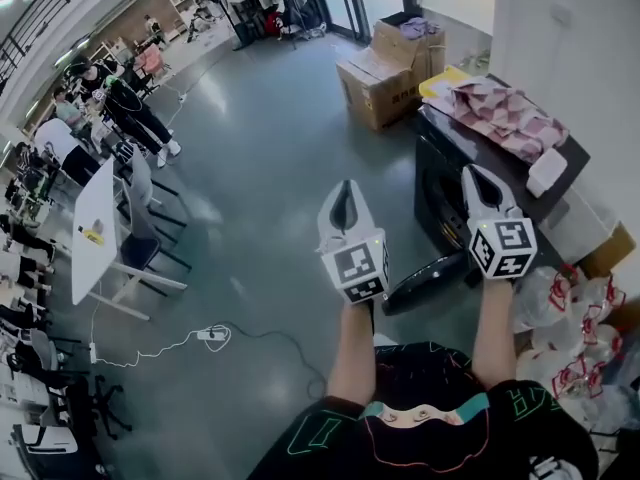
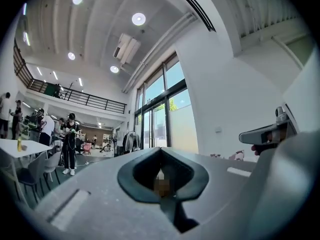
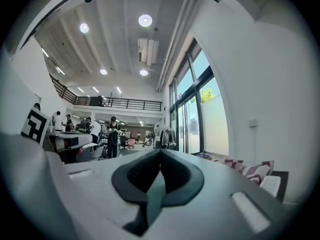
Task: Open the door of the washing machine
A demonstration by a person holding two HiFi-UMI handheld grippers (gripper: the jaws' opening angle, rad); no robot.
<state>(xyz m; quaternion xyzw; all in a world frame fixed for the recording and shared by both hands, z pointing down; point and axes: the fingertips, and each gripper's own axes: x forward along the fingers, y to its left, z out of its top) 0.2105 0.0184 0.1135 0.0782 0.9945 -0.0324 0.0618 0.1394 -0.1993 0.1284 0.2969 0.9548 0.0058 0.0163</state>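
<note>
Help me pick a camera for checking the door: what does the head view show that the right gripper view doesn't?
Only the head view: the front of the washing machine, its door apparently swung open, the cardboard boxes and the power strip on the floor. Only the right gripper view: the ceiling lights, the balcony railing, and the right tool close up, jaws together with nothing between. Both: the pink patterned cloth on the machine, and people around white tables.
</note>
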